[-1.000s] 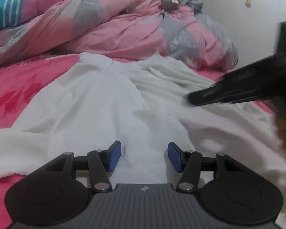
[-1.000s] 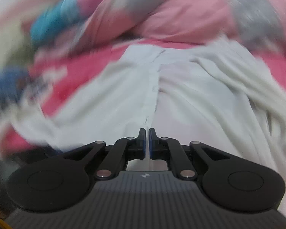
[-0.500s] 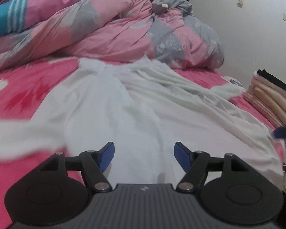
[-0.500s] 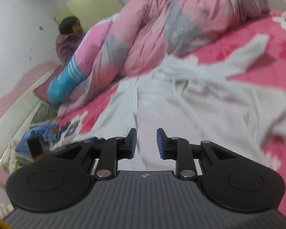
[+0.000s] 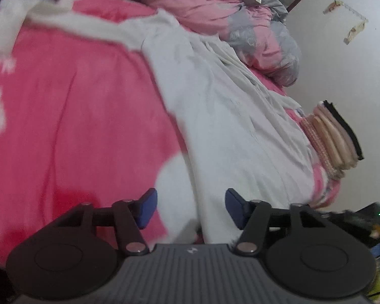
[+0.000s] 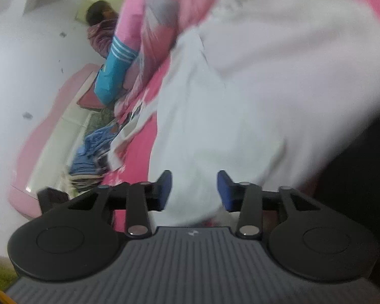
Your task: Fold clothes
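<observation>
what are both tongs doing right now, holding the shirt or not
Left tongs: open, holding nothing, white shirt beyond them.
Right tongs: open, white shirt between the pads, not gripped.

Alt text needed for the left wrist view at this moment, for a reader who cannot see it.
The open left gripper with blue pads hovers at the near edge of a rumpled white shirt spread on a pink bedsheet. A pink-and-grey duvet is heaped behind, and a stack of folded beige clothes sits at right.

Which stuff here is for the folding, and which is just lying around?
For the job:
white shirt
left tool, open
right tool, open

Lying about:
pink duvet
folded clothes stack
blue clothes heap
</observation>
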A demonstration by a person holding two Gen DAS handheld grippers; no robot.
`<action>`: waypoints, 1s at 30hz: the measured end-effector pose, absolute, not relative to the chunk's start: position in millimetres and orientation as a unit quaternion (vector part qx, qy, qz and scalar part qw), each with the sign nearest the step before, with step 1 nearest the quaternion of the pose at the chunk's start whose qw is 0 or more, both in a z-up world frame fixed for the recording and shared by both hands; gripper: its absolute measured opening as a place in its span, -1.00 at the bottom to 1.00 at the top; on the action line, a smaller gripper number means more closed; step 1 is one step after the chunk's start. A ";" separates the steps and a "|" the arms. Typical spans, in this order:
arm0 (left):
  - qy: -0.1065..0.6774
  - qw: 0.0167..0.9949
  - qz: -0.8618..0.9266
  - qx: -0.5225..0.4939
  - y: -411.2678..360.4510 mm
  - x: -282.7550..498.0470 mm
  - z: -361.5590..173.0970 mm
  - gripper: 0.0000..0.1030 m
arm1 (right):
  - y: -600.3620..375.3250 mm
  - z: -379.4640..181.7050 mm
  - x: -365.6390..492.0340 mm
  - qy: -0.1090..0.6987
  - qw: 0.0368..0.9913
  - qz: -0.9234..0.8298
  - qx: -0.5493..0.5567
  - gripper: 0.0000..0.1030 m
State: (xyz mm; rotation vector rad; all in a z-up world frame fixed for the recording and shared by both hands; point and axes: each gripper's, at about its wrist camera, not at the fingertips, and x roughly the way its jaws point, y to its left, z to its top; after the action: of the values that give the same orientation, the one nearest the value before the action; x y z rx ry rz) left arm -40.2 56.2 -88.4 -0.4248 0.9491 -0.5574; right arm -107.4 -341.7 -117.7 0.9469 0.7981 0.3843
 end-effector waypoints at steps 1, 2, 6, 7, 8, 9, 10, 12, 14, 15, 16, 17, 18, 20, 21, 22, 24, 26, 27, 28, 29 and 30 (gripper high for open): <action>0.451 0.827 -0.264 -0.207 56.0 -43.2 -92.1 0.07 | -339.0 -129.1 -112.0 0.378 0.782 0.169 0.465 -0.16; 0.454 0.823 -0.266 -0.212 53.6 -43.7 -95.3 0.02 | -336.4 -140.5 -116.6 0.384 0.767 0.158 0.489 -0.16; 0.466 0.810 -0.286 -0.210 39.0 -45.4 -104.2 0.00 | -329.7 -164.8 -122.1 0.377 0.733 0.126 0.552 -0.14; 0.470 0.808 -0.290 -0.206 35.1 -46.5 -106.4 0.00 | -327.9 -167.1 -122.3 0.374 0.730 0.119 0.559 -0.14; 0.473 0.808 -0.289 -0.201 31.4 -50.2 -108.7 0.00 | -325.3 -167.7 -121.9 0.372 0.729 0.114 0.563 -0.14; 0.474 0.808 -0.289 -0.198 29.1 -52.8 -109.8 0.00 | -323.0 -167.7 -121.1 0.372 0.729 0.109 0.564 -0.13; 0.474 0.808 -0.290 -0.198 27.6 -54.0 -110.7 0.00 | -320.8 -167.8 -120.1 0.372 0.729 0.104 0.565 -0.10; 0.474 0.807 -0.292 -0.200 26.3 -55.7 -112.4 0.00 | -317.0 -169.2 -119.4 0.374 0.729 0.090 0.566 -0.10; 0.471 0.807 -0.293 -0.204 27.5 -56.3 -114.6 0.00 | -316.2 -171.4 -119.1 0.372 0.725 0.083 0.573 -0.10; 0.469 0.806 -0.294 -0.209 28.5 -56.4 -116.4 0.00 | -316.3 -172.4 -118.7 0.370 0.725 0.082 0.575 -0.10; 0.467 0.806 -0.294 -0.216 29.5 -56.4 -118.4 0.00 | -316.4 -172.7 -119.4 0.368 0.725 0.081 0.577 -0.09; 0.465 0.805 -0.294 -0.223 30.5 -56.7 -119.9 0.00 | -316.5 -172.9 -120.3 0.365 0.725 0.081 0.578 -0.09; 0.464 0.804 -0.295 -0.227 31.3 -57.1 -120.8 0.00 | -316.6 -173.2 -121.2 0.362 0.726 0.082 0.580 -0.12; 0.462 0.802 -0.297 -0.234 32.8 -57.9 -122.1 -0.01 | -316.8 -173.6 -123.1 0.356 0.726 0.082 0.582 -0.21; 0.462 0.801 -0.298 -0.237 33.6 -58.1 -122.7 -0.02 | -317.3 -173.3 -124.2 0.354 0.727 0.082 0.583 -0.31; 0.462 0.801 -0.298 -0.239 34.1 -58.1 -123.0 -0.05 | -317.4 -172.7 -124.9 0.352 0.727 0.083 0.583 -0.32; 0.463 0.799 -0.297 -0.243 34.9 -58.0 -123.6 -0.09 | -317.8 -172.2 -125.7 0.348 0.729 0.083 0.584 -0.41; 0.462 0.801 -0.295 -0.242 34.9 -58.4 -123.7 -0.17 | -318.7 -173.2 -125.5 0.345 0.730 0.083 0.584 -0.44; 0.461 0.802 -0.294 -0.241 34.6 -58.8 -123.8 -0.19 | -319.9 -174.2 -125.7 0.343 0.730 0.082 0.586 -0.45; 0.460 0.804 -0.291 -0.239 34.4 -59.3 -124.0 -0.26 | -319.7 -175.4 -124.5 0.342 0.728 0.081 0.589 -0.47; 0.458 0.807 -0.288 -0.236 33.9 -59.8 -124.1 -0.36 | -319.7 -176.2 -124.0 0.341 0.727 0.081 0.590 -0.49; 0.457 0.810 -0.284 -0.232 33.2 -60.3 -124.3 -0.43 | -319.9 -177.0 -123.8 0.340 0.727 0.080 0.591 -0.53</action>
State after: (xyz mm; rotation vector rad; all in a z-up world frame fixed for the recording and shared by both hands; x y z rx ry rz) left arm -60.3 33.2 -124.3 -0.4965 0.9767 -0.6070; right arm -123.8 -319.9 -177.0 1.3033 0.7486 0.1774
